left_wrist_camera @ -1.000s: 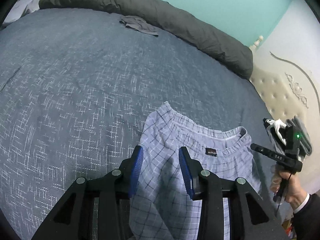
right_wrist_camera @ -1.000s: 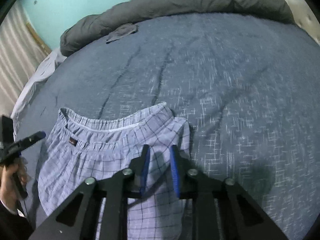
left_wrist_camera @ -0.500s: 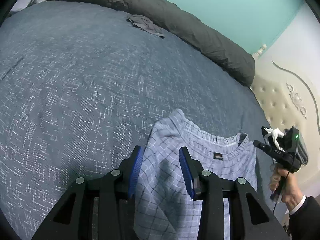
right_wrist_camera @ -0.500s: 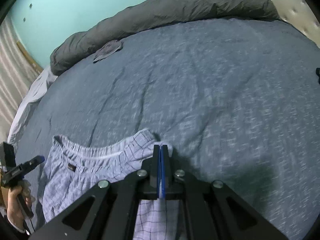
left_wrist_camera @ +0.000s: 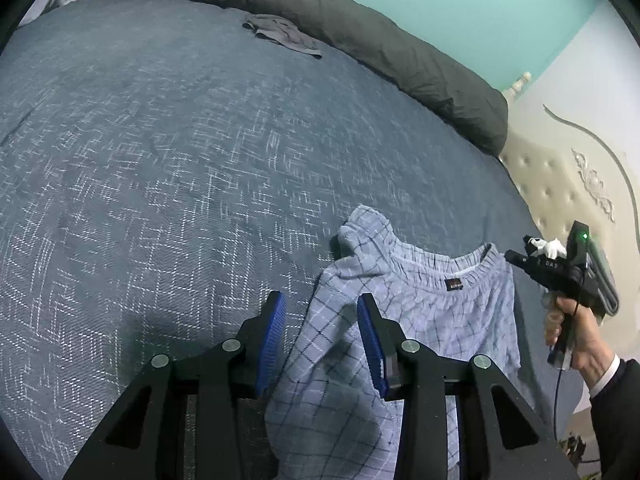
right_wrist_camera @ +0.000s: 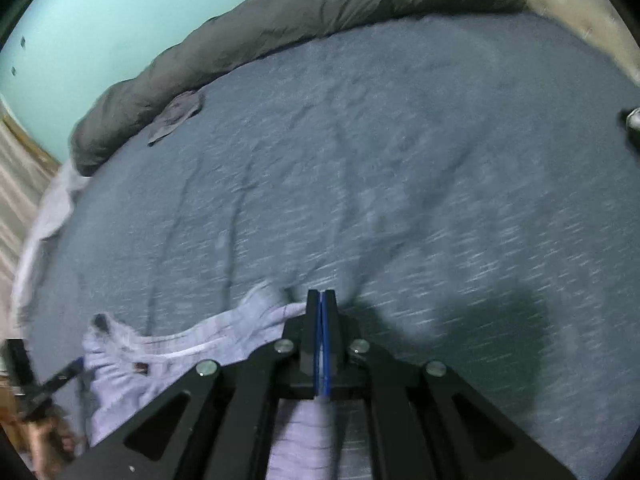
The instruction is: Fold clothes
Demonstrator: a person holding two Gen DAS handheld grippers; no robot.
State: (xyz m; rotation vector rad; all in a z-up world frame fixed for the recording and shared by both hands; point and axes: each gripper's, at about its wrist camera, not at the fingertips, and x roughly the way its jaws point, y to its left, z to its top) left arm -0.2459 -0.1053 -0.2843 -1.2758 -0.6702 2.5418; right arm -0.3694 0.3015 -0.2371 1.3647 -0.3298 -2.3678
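Checked shorts (left_wrist_camera: 424, 320) – waistband away from camera – lengthwise toward it.

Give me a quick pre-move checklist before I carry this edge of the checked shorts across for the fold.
1. Right gripper shut on the checked shorts: ok, pads together with cloth running under them.
2. Left gripper gripping: not ok, its pads stand apart with fabric loose between them.
3. Waistband lying flat: not ok, the corner near the left gripper stands bunched up.
4. Bedspread ahead free for the fold: ok.
5. Small grey garment out of the way: ok, it lies far off by the rolled duvet.
6. Lower legs of the shorts straight: cannot tell, hidden under the grippers.
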